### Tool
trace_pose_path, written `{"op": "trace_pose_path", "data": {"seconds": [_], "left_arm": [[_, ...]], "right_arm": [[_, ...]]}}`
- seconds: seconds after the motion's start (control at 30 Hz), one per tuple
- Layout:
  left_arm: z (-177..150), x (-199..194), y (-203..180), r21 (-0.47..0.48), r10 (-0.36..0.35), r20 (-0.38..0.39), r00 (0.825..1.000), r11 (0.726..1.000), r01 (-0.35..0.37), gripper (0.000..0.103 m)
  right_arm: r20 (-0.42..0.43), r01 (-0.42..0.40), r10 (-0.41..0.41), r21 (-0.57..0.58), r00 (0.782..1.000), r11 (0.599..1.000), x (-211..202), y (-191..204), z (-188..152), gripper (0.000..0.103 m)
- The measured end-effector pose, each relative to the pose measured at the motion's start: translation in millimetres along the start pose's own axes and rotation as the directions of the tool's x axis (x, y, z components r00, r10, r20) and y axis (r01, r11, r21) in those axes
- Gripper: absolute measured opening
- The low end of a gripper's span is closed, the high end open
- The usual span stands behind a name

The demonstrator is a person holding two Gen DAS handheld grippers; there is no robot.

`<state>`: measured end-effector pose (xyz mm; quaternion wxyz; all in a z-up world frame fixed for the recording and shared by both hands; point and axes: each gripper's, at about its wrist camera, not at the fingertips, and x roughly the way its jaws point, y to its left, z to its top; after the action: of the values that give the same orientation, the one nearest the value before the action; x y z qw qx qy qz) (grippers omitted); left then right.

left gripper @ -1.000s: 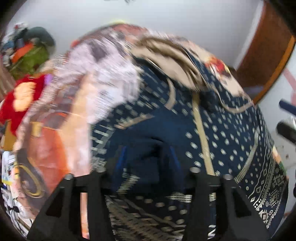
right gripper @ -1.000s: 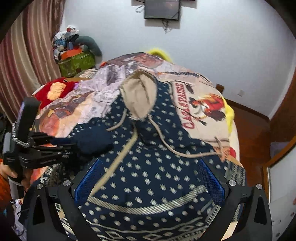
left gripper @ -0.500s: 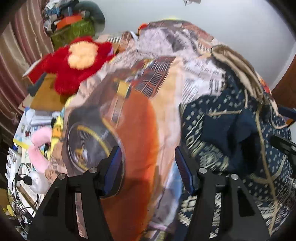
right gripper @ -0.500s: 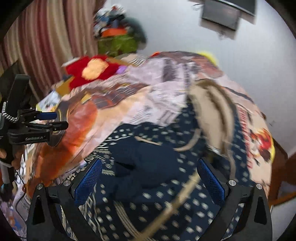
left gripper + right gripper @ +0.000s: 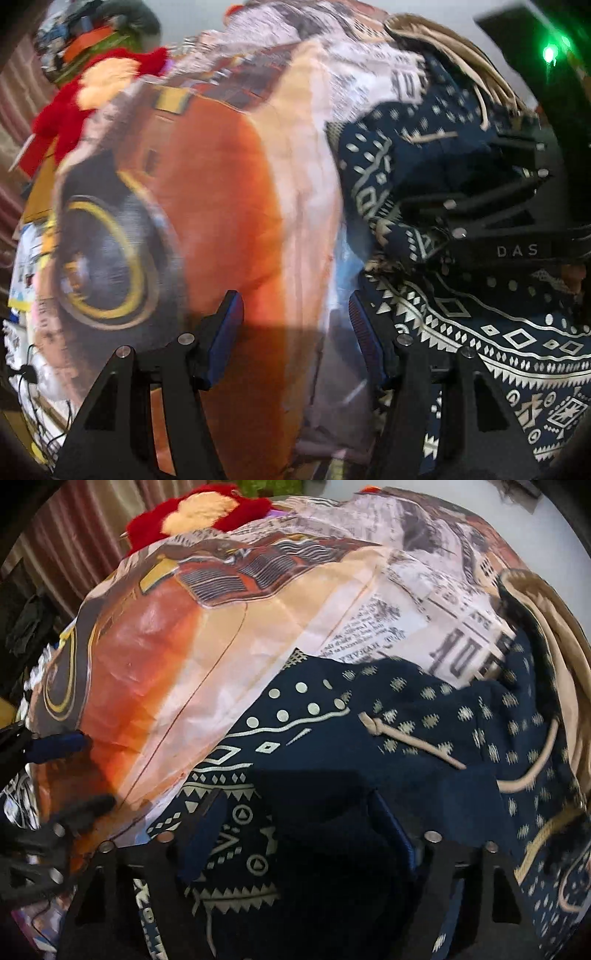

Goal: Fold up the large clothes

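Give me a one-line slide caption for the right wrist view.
Right tool closing over the navy patterned hoodie on the printed bedspread, fabric between its pads.

My left wrist camera sits just behind the left gripper point(image 5: 295, 332) and looks steeply down along its fingers, close over the printed bedspread point(image 5: 207, 192), with the navy patterned hoodie point(image 5: 498, 347) off to that gripper's right. My right wrist camera sits just behind the right gripper point(image 5: 295, 834), also tilted steeply down and very near the hoodie point(image 5: 369, 782) under its fingers. Both views share the hoodie's edge on the bedspread point(image 5: 184, 657) and the red plush toy point(image 5: 70, 110) beyond point(image 5: 207, 509). Each camera catches the other gripper at its frame edge point(image 5: 491, 221) point(image 5: 44, 775).
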<state>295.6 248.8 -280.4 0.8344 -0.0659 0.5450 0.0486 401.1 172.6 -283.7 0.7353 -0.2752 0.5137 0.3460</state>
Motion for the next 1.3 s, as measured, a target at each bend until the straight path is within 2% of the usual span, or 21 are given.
{"op": "trace_pose_path", "data": {"seconds": [0.2,0.27,0.33,0.5,0.6,0.77,0.9,1.1,1.3], "left_arm": [[4.0,20.2,-14.8,-0.001,-0.056,-0.005,0.998,0.998,0.056,0.059],[5.4,23.7,-22.0,0.011,-0.062,-0.008,0.998,0.998,0.062,0.059],[7.9,26.6,-27.1,0.013,-0.051,0.004,0.999,0.999,0.051,0.059],[14.8,33.0,-24.0,-0.046,-0.067,-0.003,0.998,0.997,0.067,0.059],[13.2,32.6,-26.0,-0.040,-0.049,0.002,0.999,0.998,0.049,0.059],[13.6,33.3,-28.4,-0.052,-0.020,0.004,1.000,0.998,0.020,0.059],[16.6,34.3,-30.1,-0.075,0.008,-0.003,1.000,0.997,-0.008,0.059],[20.7,35.1,-36.2,-0.093,0.056,-0.010,0.998,0.994,-0.056,0.059],[20.6,33.2,-40.5,-0.094,0.097,-0.017,0.995,0.991,-0.099,0.059]], "right_arm": [[0.012,0.066,-0.065,-0.090,0.998,0.994,4.4,2.3,-5.9,0.042],[0.027,0.075,-0.073,-0.082,0.997,0.994,0.9,-0.5,-6.5,0.027],[0.042,0.060,-0.057,-0.057,0.997,0.997,-6.3,-7.9,-7.1,0.020],[0.137,0.038,-0.045,0.050,0.990,0.998,-42.3,-33.5,-12.7,0.017],[0.199,0.046,-0.065,0.098,0.978,0.994,-73.3,-50.5,-21.0,0.016],[0.281,0.040,-0.095,0.195,0.955,0.980,-123.1,-91.9,-42.5,0.013],[0.324,0.038,-0.129,0.273,0.937,0.961,-162.9,-124.0,-75.3,0.011],[0.331,0.056,-0.187,0.369,0.925,0.928,-194.6,-164.8,-128.4,0.011],[0.293,0.067,-0.229,0.475,0.928,0.877,-196.5,-203.5,-181.9,0.011]]}}
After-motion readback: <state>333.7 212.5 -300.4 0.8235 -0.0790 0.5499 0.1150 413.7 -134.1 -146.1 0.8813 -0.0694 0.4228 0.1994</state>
